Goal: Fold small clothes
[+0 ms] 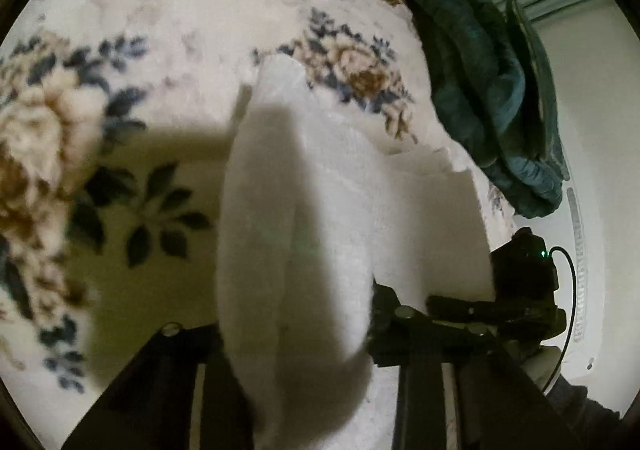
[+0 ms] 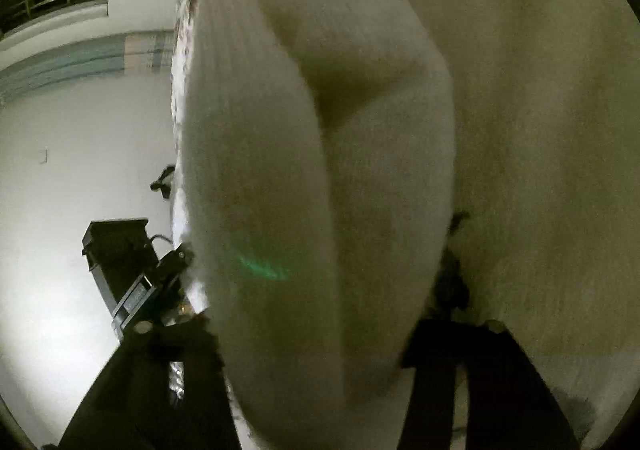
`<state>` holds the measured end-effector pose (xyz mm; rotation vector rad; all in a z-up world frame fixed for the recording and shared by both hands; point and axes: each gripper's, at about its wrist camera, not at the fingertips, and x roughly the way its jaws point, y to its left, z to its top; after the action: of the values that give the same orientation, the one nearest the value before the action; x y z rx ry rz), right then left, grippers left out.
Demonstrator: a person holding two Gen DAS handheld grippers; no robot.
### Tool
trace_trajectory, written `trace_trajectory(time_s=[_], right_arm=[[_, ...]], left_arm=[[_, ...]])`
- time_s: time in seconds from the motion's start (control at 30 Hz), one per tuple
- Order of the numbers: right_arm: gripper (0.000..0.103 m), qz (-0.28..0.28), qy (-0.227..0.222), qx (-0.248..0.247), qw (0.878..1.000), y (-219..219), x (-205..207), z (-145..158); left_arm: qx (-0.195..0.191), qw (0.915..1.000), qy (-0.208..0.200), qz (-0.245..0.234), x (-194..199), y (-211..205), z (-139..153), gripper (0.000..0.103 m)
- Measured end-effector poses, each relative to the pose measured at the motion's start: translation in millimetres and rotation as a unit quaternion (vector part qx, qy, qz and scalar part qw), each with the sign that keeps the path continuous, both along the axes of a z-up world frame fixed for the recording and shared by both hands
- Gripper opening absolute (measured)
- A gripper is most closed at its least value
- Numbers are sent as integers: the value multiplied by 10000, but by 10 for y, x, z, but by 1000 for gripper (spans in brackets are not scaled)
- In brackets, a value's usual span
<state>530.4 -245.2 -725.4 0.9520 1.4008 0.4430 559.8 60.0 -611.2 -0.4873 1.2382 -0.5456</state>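
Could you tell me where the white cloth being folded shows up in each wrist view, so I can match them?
Left wrist: the white cloth runs from bottom centre up to mid-frame, between the left gripper's fingers, over the floral blanket.
Right wrist: it fills the centre, top to bottom, between the right gripper's fingers.
Shared landmark: the faint green glow on the cloth.

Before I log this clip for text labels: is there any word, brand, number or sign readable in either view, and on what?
None can be read.
White cloth: no tag or print shows.
Floral blanket: flower pattern only.
Dark green garment: no label visible.
Black gripper parts: any marking is too blurred to tell.
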Motion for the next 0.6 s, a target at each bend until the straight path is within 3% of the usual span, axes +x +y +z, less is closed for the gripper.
trace_trajectory(time_s=[0.13,0.3,0.43,0.6], right_arm=[[44,-39,-163,-434,9989,168,0,338],[44,-155,-439,-468,9978,381,215,814],[44,-118,-746,-336,9966,627,686,1107],[44,-66,-934,-246,9953,836,1384,1078]], left_arm=[[92,9996,-195,-180,29,41,261,26],[6,9994,-315,-133,342,298,615,25],[174,9979,-625,-20,771,522,950,26],[481,9955,-797,172,1401,739,1037,26]])
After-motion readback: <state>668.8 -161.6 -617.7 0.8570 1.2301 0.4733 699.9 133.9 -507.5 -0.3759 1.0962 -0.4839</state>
